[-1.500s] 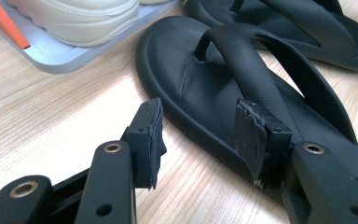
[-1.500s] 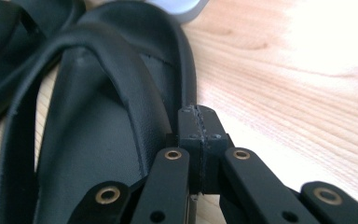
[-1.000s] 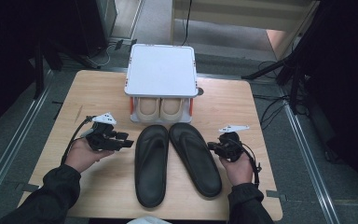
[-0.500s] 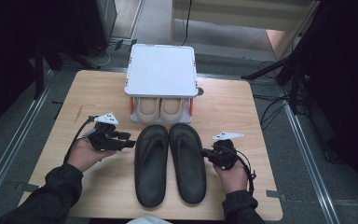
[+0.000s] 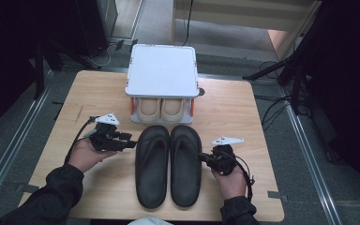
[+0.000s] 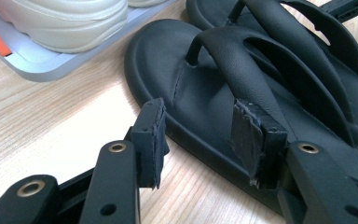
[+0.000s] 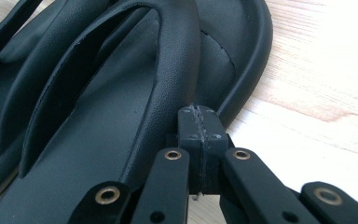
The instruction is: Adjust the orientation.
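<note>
Beside the sandals, the left gripper (image 5: 132, 140) gapes at the left sandal (image 5: 152, 165); the clenched, empty right gripper (image 5: 202, 158) probably nudges the right sandal (image 5: 185, 164) askew.

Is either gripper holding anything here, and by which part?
Nothing is held. The left gripper is open at the left sandal's edge; the right gripper is shut and empty against the right sandal's edge.
</note>
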`<state>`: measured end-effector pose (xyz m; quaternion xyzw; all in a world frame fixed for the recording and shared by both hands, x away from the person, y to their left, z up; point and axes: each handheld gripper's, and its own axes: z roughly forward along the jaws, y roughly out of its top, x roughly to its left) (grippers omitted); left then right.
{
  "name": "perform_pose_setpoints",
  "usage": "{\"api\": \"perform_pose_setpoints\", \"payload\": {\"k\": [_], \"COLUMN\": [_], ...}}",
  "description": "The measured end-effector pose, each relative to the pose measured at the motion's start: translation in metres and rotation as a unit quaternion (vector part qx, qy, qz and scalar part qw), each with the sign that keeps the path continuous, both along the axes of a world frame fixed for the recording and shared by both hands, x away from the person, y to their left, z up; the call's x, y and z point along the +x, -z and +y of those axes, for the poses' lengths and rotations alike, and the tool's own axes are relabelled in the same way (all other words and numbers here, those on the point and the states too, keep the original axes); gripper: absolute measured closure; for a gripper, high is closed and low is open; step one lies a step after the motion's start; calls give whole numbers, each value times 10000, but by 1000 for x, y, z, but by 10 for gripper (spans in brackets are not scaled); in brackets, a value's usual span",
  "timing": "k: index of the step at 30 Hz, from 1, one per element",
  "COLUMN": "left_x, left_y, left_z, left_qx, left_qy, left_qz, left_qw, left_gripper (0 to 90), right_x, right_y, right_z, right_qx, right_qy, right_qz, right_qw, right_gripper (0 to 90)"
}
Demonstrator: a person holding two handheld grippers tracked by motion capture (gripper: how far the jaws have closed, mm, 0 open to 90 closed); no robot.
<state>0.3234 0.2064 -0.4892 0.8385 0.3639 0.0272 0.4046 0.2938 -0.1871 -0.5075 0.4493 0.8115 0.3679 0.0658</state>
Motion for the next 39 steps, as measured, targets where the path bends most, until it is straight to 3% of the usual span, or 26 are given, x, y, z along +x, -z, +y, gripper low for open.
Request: {"api": "perform_pose_setpoints", "payload": {"k": [13, 20, 28, 31, 34, 39], "left_x": [-1, -1, -3, -2, -2, -2], "left_y": [1, -1, -4, -3, -2, -3], "left_z": [-3, -1, 1, 2, 2, 2], "left_qx": [33, -18, -8, -15, -12, -14], "left_qy": [55, 30, 13, -5, -2, -19], "left_qz": [69, 59, 24, 62, 130, 83], "left_qw": [10000, 10000, 10000, 10000, 9999, 10000], "left_gripper": [574, 587, 571, 553, 526, 492], "right_x": [-4, -4, -11, -15, -18, -24], "right_y": [0, -7, -25, -30, -33, -36], "right_z": [3, -1, 2, 7, 13, 25], "right_qx": [93, 162, 431, 520, 462, 505], "right_qy": [86, 177, 198, 137, 70, 4], "right_qz": [-8, -280, -568, -590, -637, -639], "right_qw": [9999, 9993, 9973, 9968, 9969, 9967], "right_gripper": [897, 881, 860, 822, 761, 649]}}
